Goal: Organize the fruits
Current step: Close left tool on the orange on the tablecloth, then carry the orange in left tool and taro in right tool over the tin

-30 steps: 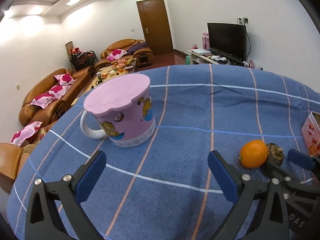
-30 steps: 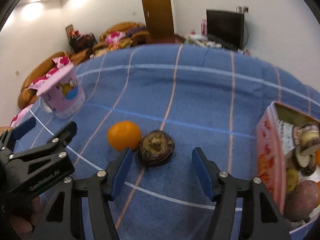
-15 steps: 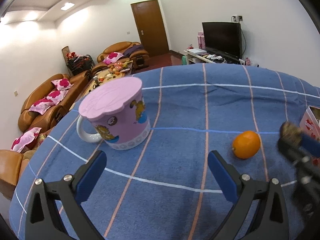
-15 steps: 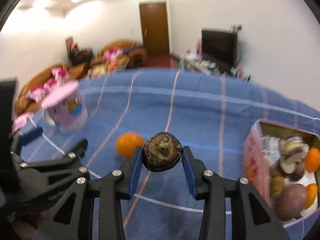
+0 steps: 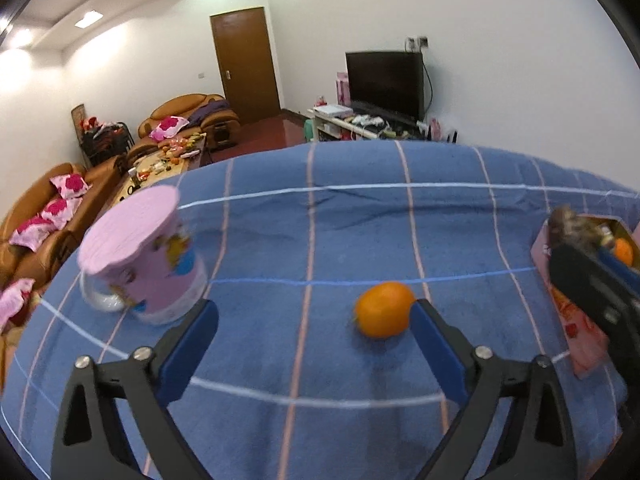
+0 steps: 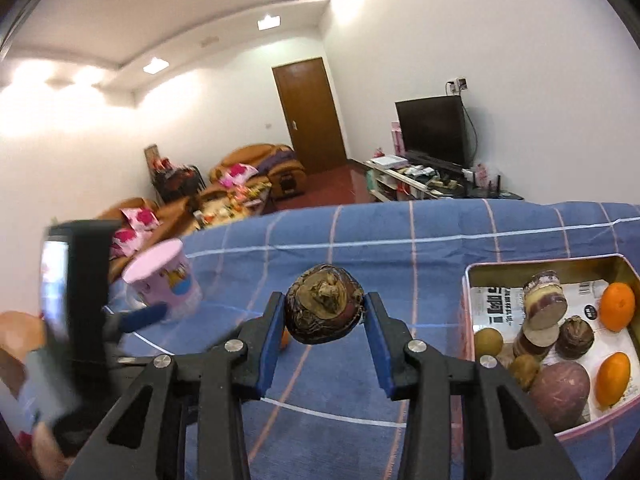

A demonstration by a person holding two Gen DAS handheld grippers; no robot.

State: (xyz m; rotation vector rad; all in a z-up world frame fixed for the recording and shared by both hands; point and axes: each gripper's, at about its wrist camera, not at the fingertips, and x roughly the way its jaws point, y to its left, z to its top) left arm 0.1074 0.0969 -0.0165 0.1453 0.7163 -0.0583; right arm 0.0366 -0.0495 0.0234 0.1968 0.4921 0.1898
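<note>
An orange [image 5: 383, 310] lies on the blue checked cloth [image 5: 360, 232]. My left gripper [image 5: 312, 316] hangs low over the cloth with its jaws closing. The orange sits just inside the right fingertip [image 5: 424, 316], and no pad presses on it. My right gripper [image 6: 324, 320] is shut on a dark brown round fruit [image 6: 324, 304] and holds it clear of the cloth, left of a pink tin box [image 6: 466, 300]. That box holds oranges, brown fruits and purple tubers. In the left wrist view, the right gripper [image 5: 592, 256] with the brown fruit [image 5: 568, 224] shows at the right edge.
A pink lidded mug [image 5: 152, 264] stands on the cloth to the left of the left gripper. The pink tin box [image 5: 576, 332] is at the cloth's right side. A blurred phone-like device [image 6: 76, 292] and a hand show at the left of the right wrist view.
The right gripper closed on the brown fruit, lifted it off the cloth and carried it toward the tin. The left gripper swung right to the orange and its jaws narrowed a little.
</note>
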